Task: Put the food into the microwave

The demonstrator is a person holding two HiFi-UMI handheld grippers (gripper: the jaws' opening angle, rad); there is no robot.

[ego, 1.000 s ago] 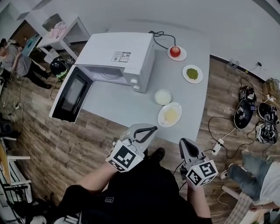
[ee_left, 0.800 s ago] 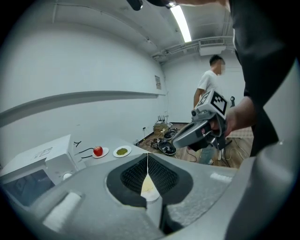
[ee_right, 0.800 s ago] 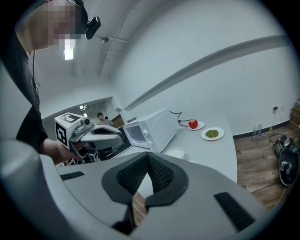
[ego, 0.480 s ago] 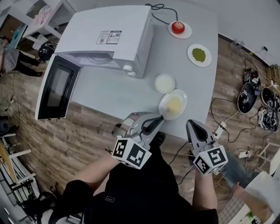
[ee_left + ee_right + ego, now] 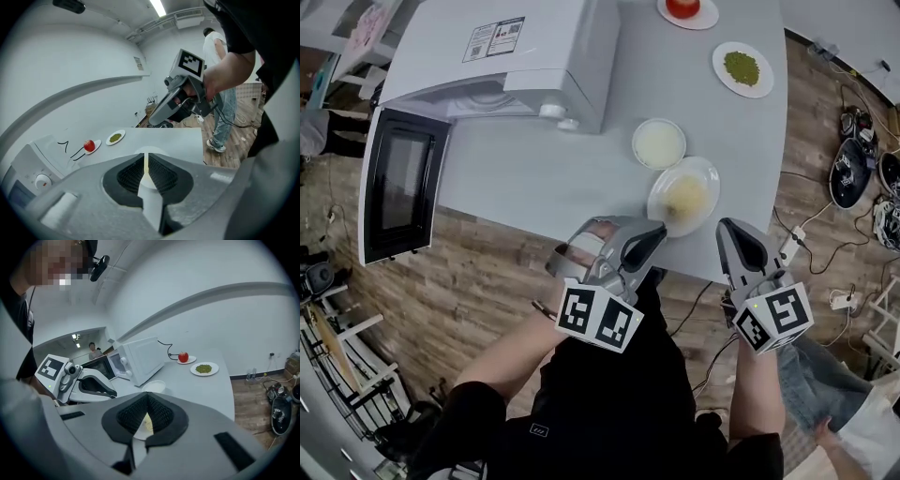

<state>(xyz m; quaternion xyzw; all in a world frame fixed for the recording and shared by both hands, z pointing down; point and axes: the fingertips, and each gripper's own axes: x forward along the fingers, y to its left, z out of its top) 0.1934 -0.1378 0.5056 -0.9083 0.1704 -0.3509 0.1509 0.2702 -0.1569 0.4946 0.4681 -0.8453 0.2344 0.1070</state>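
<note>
Fingers [image 5: 642, 248] shut and empty, the left gripper [image 5: 662, 229] and right gripper [image 5: 725, 225] hang near a plate [image 5: 712, 183] of yellow food on the table [image 5: 534, 178]; the microwave [image 5: 506, 47] door [image 5: 398, 192] stands open.

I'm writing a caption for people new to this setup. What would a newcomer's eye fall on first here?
The white microwave on the left of the grey table, its dark-windowed door swung wide open. Next, the left gripper and right gripper, both shut and empty, at the near edge close to a plate of yellow food. A red apple marks the far end.
</note>
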